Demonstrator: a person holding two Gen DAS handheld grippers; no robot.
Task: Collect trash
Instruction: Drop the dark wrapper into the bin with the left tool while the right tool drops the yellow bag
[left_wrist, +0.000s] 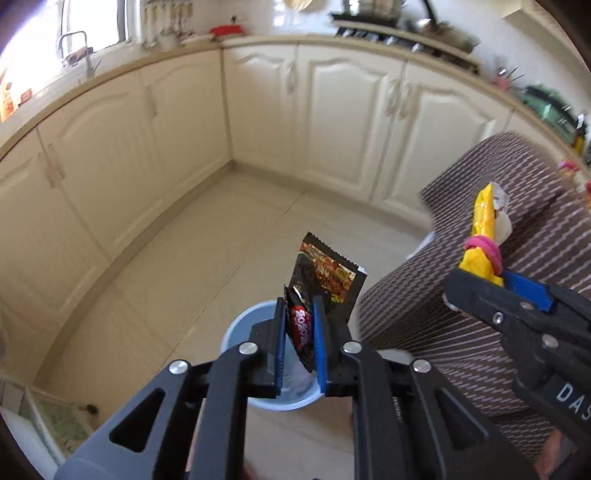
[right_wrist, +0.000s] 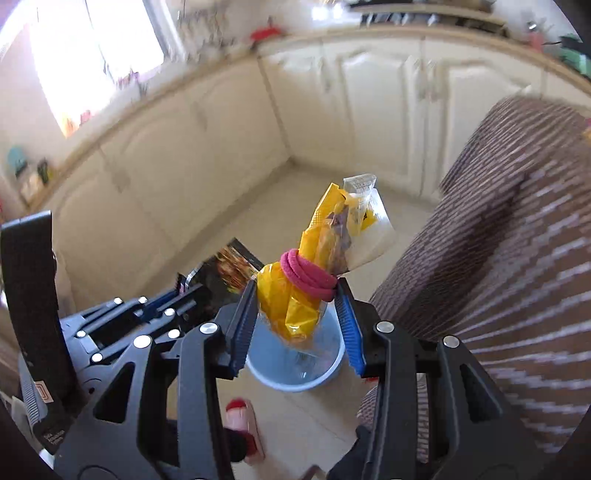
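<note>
My left gripper (left_wrist: 300, 325) is shut on a black snack wrapper (left_wrist: 325, 280) with red lettering, held up over a light blue bin (left_wrist: 236, 332) on the floor. The right gripper (right_wrist: 297, 310) is shut on a yellow plastic bag (right_wrist: 295, 302) tied with a pink band (right_wrist: 308, 275); its clear end sticks up. That bag hangs above the same bin (right_wrist: 332, 369), which has a clear liner. From the left wrist view the right gripper (left_wrist: 487, 284) and its yellow bag (left_wrist: 484, 218) show at the right. In the right wrist view the left gripper (right_wrist: 177, 291) and its wrapper (right_wrist: 229, 269) show at the left.
A table under a brown striped cloth (left_wrist: 498, 229) stands close on the right of the bin. Cream kitchen cabinets (left_wrist: 332, 110) wrap the corner behind, over a pale tiled floor (left_wrist: 203, 240). A foot in a red slipper (right_wrist: 242, 421) stands near the bin.
</note>
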